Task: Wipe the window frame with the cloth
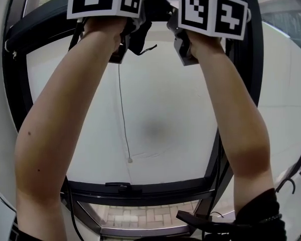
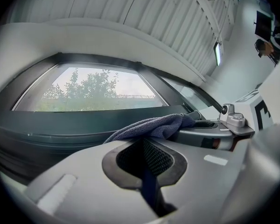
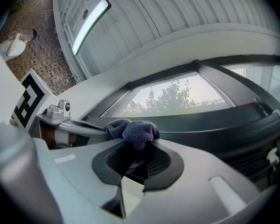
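Both arms are raised to the dark upper window frame (image 1: 40,21). A dark blue cloth (image 1: 143,31) is stretched between the two grippers, just under their marker cubes. My left gripper (image 1: 119,51) is shut on one end of the cloth (image 2: 154,125), which drapes over the jaws toward the right gripper's body (image 2: 224,129). My right gripper (image 1: 184,49) is shut on the other end, where the cloth (image 3: 136,132) bunches above the jaws. The cloth lies along the dark frame bar (image 2: 60,129), seen also in the right gripper view as the frame bar (image 3: 224,122).
A thin cord with a small end knob (image 1: 130,160) hangs down in front of the pane. The lower frame rail (image 1: 140,190) with a handle crosses the bottom. White wall surrounds the window. Trees show outside (image 2: 88,90).
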### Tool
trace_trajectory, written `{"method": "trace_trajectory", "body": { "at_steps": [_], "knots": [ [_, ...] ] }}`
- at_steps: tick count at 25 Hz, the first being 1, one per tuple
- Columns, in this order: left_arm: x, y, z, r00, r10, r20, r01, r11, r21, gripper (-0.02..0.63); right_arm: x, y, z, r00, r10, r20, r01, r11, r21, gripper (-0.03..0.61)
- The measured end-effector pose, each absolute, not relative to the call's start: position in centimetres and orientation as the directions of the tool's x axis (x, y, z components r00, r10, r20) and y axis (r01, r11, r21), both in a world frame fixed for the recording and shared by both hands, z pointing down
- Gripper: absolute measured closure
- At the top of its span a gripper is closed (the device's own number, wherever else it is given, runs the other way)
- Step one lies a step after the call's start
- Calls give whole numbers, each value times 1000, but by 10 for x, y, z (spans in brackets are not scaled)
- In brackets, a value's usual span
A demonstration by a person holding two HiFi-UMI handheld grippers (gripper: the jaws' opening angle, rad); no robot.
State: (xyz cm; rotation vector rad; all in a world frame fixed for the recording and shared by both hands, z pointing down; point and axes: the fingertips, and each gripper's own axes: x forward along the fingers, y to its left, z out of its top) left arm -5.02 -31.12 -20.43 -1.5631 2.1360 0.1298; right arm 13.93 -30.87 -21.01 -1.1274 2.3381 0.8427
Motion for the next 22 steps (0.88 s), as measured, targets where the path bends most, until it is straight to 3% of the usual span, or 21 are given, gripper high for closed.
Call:
{"method": "trace_trajectory", "body": {
  "at_steps": [5, 11, 22],
  "knots": [
    [5, -310, -206, 40, -891, -453, -955, 100, -281, 620, 141, -312, -210, -578, -565, -589, -811, 478, 337, 525],
    [75, -309, -208, 374, -815, -443, -900, -205, -383, 620, 141, -311, -209, -571, -571, -590, -816, 473, 332, 525],
    [88, -310, -211, 432, -787, -441, -875, -248, -415, 620, 143, -314, -208, -562, -584, -586, -823, 465, 327, 525]
  ]
}}
